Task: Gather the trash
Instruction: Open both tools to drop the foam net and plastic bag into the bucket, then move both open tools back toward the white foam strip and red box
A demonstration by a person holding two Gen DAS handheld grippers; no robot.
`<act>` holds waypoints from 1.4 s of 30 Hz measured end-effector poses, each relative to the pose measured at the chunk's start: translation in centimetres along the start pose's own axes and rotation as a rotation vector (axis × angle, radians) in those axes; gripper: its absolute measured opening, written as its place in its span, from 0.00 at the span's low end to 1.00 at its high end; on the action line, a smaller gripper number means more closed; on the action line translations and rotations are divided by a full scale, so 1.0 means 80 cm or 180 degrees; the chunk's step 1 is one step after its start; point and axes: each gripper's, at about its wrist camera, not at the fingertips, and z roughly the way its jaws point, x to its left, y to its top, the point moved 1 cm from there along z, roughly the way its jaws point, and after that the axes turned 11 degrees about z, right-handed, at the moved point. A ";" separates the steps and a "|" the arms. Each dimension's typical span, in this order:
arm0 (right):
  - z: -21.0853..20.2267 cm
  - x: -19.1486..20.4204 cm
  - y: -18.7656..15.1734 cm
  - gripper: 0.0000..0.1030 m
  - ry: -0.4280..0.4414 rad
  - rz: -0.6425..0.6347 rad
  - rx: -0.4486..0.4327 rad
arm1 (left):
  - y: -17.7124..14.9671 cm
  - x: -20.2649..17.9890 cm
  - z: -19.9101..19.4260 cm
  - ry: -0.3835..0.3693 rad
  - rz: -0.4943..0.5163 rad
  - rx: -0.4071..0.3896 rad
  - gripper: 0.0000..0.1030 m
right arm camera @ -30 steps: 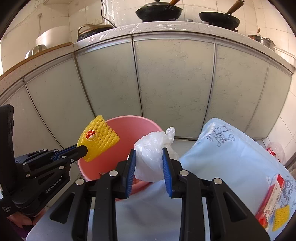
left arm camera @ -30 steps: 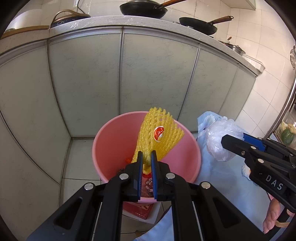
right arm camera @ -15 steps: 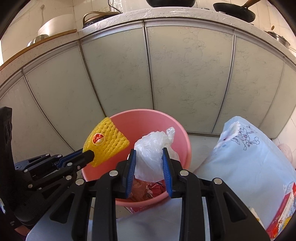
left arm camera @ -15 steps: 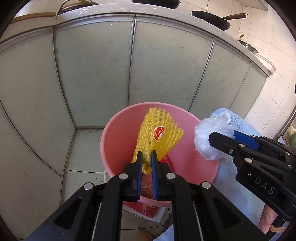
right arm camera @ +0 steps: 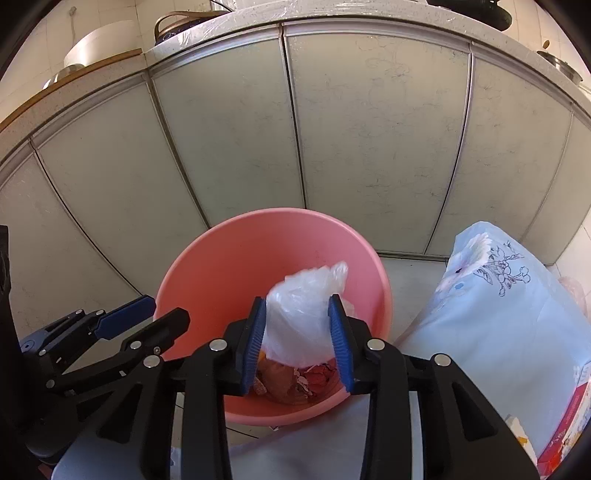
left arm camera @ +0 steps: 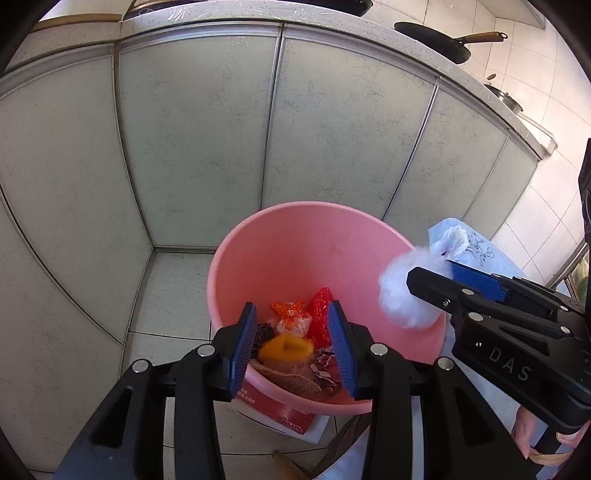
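Hanging over the bin: both pairs of tongs point down into a pink bucket that stands on the tiled floor against pale cupboard doors.
Left tongs: low centre of the left wrist view, jaws wide apart with nothing between the blue pads; they have just been opening. In the right wrist view the same tongs show at lower left, gaping and bare.
Yellow foam net: blurred, inside the bucket just below the open left jaws, among red and orange wrappers and brown scraps on the bottom.
Right tongs: low centre of the right wrist view, jaws partly parted and just lately widening, with a crumpled clear plastic bag between the pads.
Bag contact: its left side lies against the left pad; whether the pads press on it I cannot tell.
Bag position: above the bucket's mouth, near the right rim in the left wrist view.
Blue flowered cloth: right of the bucket, covering a low surface.
Counter: across the top of the frame, a dark pan with a wooden handle at upper right.
Red carton: flat on the floor, partly under the bucket's near edge.
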 end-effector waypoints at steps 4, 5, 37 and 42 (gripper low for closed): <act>-0.004 0.001 0.000 0.36 -0.0018 -0.0014 -0.0038 | 0.000 0.001 -0.001 0.0009 -0.0002 -0.0001 0.39; -0.005 0.001 0.000 0.36 -0.0021 -0.0009 -0.0046 | 0.000 0.001 -0.001 0.0009 0.0002 0.0000 0.39; -0.112 -0.093 -0.045 0.36 -0.0324 0.0471 -0.0411 | 0.010 -0.096 -0.058 -0.0143 0.0656 -0.0216 0.39; -0.140 -0.123 -0.063 0.36 -0.0405 0.0621 -0.0473 | 0.013 -0.130 -0.065 -0.0180 0.0870 -0.0264 0.39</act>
